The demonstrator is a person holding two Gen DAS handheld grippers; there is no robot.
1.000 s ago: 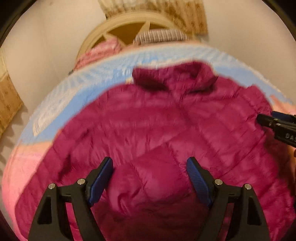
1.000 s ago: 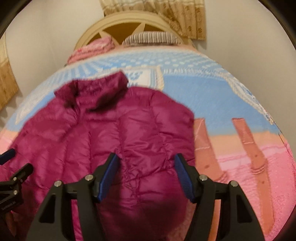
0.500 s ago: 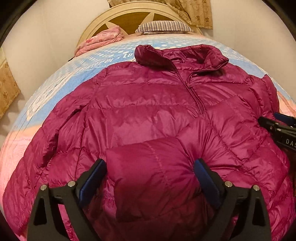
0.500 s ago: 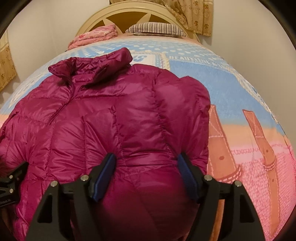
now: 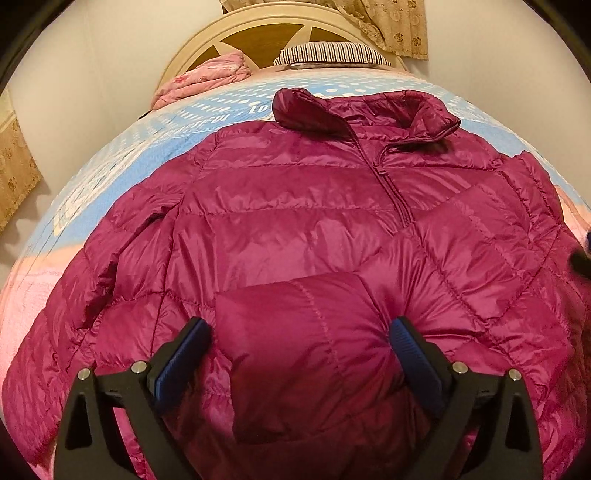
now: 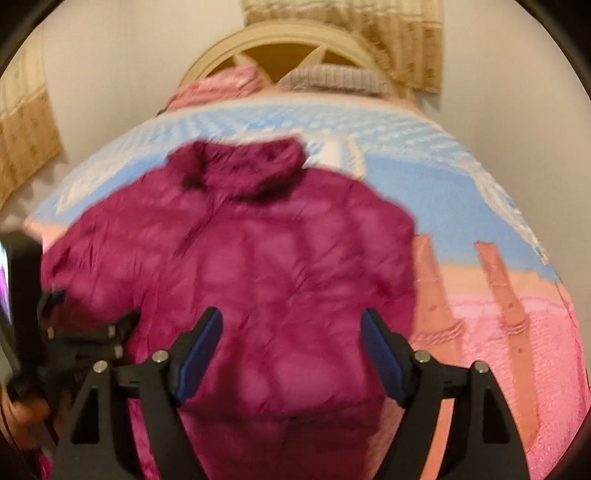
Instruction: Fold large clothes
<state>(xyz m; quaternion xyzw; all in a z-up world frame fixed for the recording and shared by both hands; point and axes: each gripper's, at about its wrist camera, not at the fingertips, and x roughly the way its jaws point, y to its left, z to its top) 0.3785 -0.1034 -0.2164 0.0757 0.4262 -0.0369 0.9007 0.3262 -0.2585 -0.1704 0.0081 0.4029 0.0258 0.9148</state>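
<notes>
On my far left, a beige patterned curtain (image 5: pixel 16 173) is hanging against the pale wall, and the bedspread (image 5: pixel 122 162), blue at the top and pink lower down, is spreading across the bed from there. A folded pink blanket (image 5: pixel 207 77) is lying near the cream headboard (image 5: pixel 258 22), with a striped pillow (image 5: pixel 332 55) just beside it to the right.

The magenta puffer jacket (image 5: pixel 295 221) is lying front-up on the bedspread, its collar (image 5: pixel 369 110) pointing toward the headboard and its zipper running down from there. One sleeve (image 5: pixel 306 343) is lying folded across the lower front.

I am holding my left gripper (image 5: pixel 301 343) over that folded sleeve. Its jaws have just been opening and are now standing wide, with the sleeve bulging up between the blue pads (image 5: pixel 184 354); the pads are not pinching it.

Further right, my right gripper (image 6: pixel 291 347) is hovering above the jacket's right side. The wrist view here is blurred, but the jaws are clearly spread and have just been opening further; jacket fabric is showing between them without being clamped. At the left edge of that view, my other tool's black body is sitting over the jacket. To the right of the jacket, bare bedspread is showing pink with orange stripes.
</notes>
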